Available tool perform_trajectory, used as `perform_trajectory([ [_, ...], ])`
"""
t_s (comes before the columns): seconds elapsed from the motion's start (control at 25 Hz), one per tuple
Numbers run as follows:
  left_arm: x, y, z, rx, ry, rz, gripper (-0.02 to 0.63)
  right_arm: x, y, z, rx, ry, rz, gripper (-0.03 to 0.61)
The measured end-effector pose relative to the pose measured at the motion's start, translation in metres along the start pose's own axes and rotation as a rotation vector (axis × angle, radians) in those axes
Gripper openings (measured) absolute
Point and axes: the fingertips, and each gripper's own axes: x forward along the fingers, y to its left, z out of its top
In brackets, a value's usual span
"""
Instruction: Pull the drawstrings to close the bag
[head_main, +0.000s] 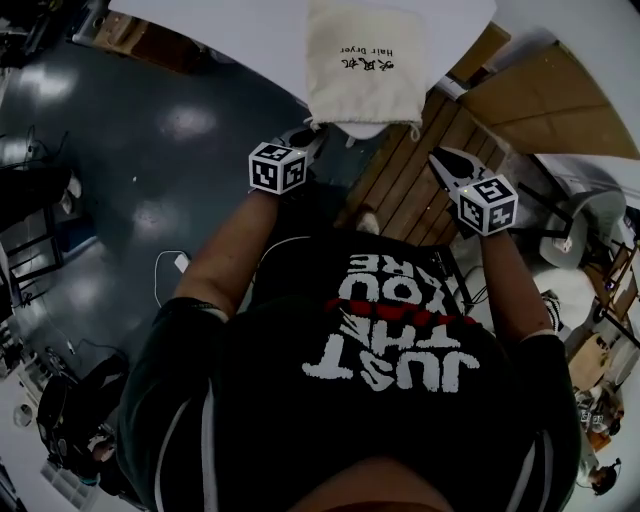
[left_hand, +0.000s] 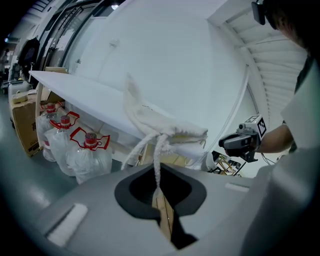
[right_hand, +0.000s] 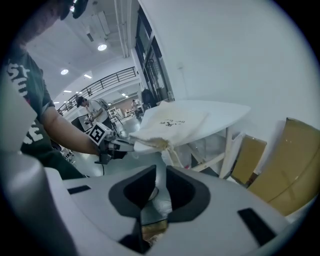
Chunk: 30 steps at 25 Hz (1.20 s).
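A cream cloth bag (head_main: 365, 65) with dark print lies on the white table (head_main: 230, 35), its gathered mouth hanging over the near edge. My left gripper (head_main: 303, 137) sits at the mouth's left corner. In the left gripper view its jaws (left_hand: 159, 192) are shut on a white drawstring (left_hand: 157, 157) that runs up to the bag (left_hand: 150, 120). My right gripper (head_main: 440, 157) is just right of the mouth's right corner. In the right gripper view a pale cord (right_hand: 168, 159) leads from the bag (right_hand: 172, 122) down between its narrow jaws (right_hand: 157, 194).
Under the table are large water bottles with red handles (left_hand: 82, 152), cardboard boxes (left_hand: 25, 122) and a wooden pallet (head_main: 415, 175). A tall cardboard sheet (right_hand: 290, 165) leans at the right. Cables lie on the dark floor (head_main: 170, 262).
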Motion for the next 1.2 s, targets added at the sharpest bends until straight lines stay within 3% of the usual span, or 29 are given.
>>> perform_trajectory([
  [0.2,-0.009,-0.001,-0.002,0.025,0.028,0.016,0.005,0.041,-0.015,-0.01,-0.03,0.05,0.006,0.125],
  [0.68,-0.014,-0.008,-0.003,0.053,0.067,-0.008,0.005,0.089,-0.005,-0.015,0.042,-0.014,0.086,0.129],
  [0.88,-0.01,-0.008,-0.001,0.078,0.077,0.009,0.005,0.098,-0.021,-0.008,0.154,-0.095,0.017,0.121],
  [0.96,-0.011,-0.004,0.001,0.099,0.079,0.045,0.005,0.091,-0.031,-0.008,0.152,-0.109,-0.04,0.023],
  [1.2,-0.037,0.021,0.028,0.252,0.076,0.232,0.005,0.045,-0.055,-0.003,-0.07,-0.046,-0.28,0.013],
])
